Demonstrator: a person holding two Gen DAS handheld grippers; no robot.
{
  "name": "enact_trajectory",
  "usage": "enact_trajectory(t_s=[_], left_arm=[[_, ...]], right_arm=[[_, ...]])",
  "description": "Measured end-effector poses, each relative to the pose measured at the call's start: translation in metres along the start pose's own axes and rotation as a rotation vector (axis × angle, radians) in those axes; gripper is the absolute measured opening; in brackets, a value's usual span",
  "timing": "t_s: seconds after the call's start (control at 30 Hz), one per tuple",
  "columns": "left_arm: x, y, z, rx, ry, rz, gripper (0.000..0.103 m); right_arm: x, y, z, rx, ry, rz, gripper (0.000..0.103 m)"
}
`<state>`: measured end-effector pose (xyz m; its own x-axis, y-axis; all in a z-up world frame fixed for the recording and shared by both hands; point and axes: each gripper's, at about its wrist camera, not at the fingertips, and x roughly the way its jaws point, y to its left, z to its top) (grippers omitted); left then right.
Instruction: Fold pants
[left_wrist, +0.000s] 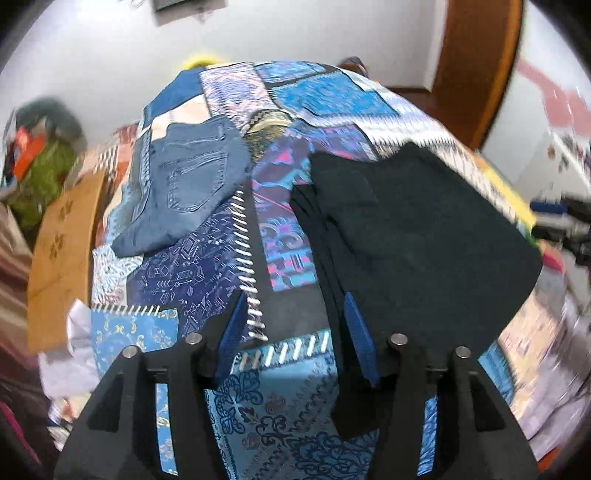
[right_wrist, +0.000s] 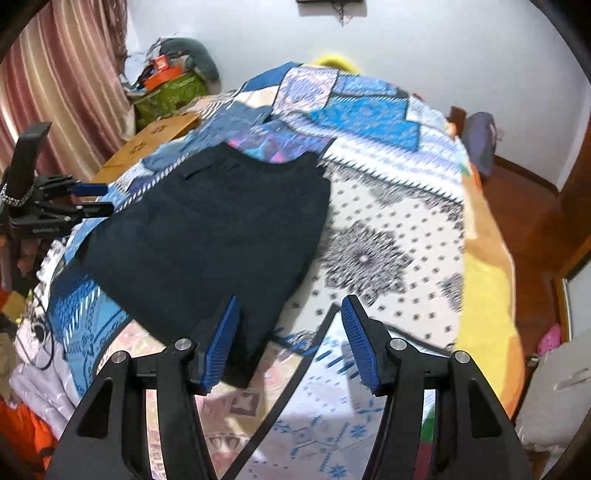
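Observation:
Dark navy pants (left_wrist: 413, 236) lie folded in a flat stack on the patchwork bedspread (left_wrist: 288, 406); they also show in the right wrist view (right_wrist: 207, 236). My left gripper (left_wrist: 293, 310) is open and empty, hovering just left of the pants' near edge. My right gripper (right_wrist: 288, 314) is open and empty, above the pants' near right corner. The left gripper shows in the right wrist view (right_wrist: 92, 199) at the far left, beside the pants. Folded blue jeans (left_wrist: 188, 184) lie farther back on the left.
The bed's white patterned section (right_wrist: 388, 240) and yellow-orange edge (right_wrist: 484, 288) lie to the right. A cardboard box (left_wrist: 62, 266) stands left of the bed. Clutter and a green bag (right_wrist: 170, 92) sit by the curtain. Wooden floor (right_wrist: 532, 229) lies on the right.

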<state>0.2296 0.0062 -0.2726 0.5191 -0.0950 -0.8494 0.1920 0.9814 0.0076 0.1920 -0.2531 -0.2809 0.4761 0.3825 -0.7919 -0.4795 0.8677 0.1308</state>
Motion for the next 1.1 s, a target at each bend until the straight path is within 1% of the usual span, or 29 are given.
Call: enact_trajectory(t_s=[0.03, 0.07, 0.13, 0.23, 0.33, 0.47, 0.5, 0.6, 0.7, 0.73, 0.87, 0.93, 1.0, 1.07, 1.1], left_arm=[[0.0, 0.004, 0.005, -0.029, -0.008, -0.014, 0.067], [0.0, 0.005, 0.008, -0.042, -0.015, -0.021, 0.073], [0.003, 0.004, 0.014, -0.063, -0.02, -0.04, 0.077], [0.021, -0.003, 0.02, -0.082, 0.026, -0.088, 0.08], [0.042, -0.012, 0.025, -0.08, 0.077, -0.126, 0.08], [0.067, -0.019, 0.028, -0.092, 0.136, -0.182, 0.08], [0.071, -0.019, 0.029, -0.1, 0.15, -0.196, 0.081], [0.08, -0.019, 0.034, -0.095, 0.157, -0.217, 0.087], [0.088, -0.024, 0.04, -0.057, 0.169, -0.232, 0.092], [0.091, -0.025, 0.042, -0.049, 0.17, -0.24, 0.093], [0.104, -0.031, 0.052, -0.013, 0.187, -0.277, 0.093], [0.108, -0.034, 0.056, 0.001, 0.203, -0.285, 0.093], [0.111, -0.035, 0.06, 0.002, 0.215, -0.292, 0.088], [0.113, -0.034, 0.063, -0.007, 0.223, -0.308, 0.082], [0.113, -0.034, 0.065, -0.011, 0.226, -0.311, 0.078]], right_arm=[[-0.001, -0.004, 0.004, 0.022, -0.013, 0.003, 0.058], [-0.002, -0.008, 0.006, 0.044, -0.024, 0.01, 0.065], [0.0, -0.012, 0.01, 0.083, -0.044, 0.021, 0.071], [0.017, -0.017, 0.014, 0.113, -0.041, 0.066, 0.071], [0.038, -0.022, 0.015, 0.151, 0.009, 0.081, 0.071], [0.068, -0.032, 0.012, 0.227, 0.069, 0.159, 0.071], [0.072, -0.033, 0.012, 0.244, 0.078, 0.184, 0.072], [0.087, -0.04, 0.012, 0.288, 0.112, 0.25, 0.076], [0.095, -0.039, 0.017, 0.277, 0.117, 0.274, 0.078], [0.098, -0.038, 0.02, 0.269, 0.122, 0.285, 0.08], [0.106, -0.038, 0.027, 0.258, 0.133, 0.335, 0.081], [0.109, -0.039, 0.031, 0.255, 0.138, 0.349, 0.078], [0.114, -0.04, 0.035, 0.255, 0.143, 0.363, 0.075], [0.117, -0.04, 0.04, 0.261, 0.143, 0.404, 0.051], [0.119, -0.04, 0.042, 0.273, 0.147, 0.422, 0.05]])
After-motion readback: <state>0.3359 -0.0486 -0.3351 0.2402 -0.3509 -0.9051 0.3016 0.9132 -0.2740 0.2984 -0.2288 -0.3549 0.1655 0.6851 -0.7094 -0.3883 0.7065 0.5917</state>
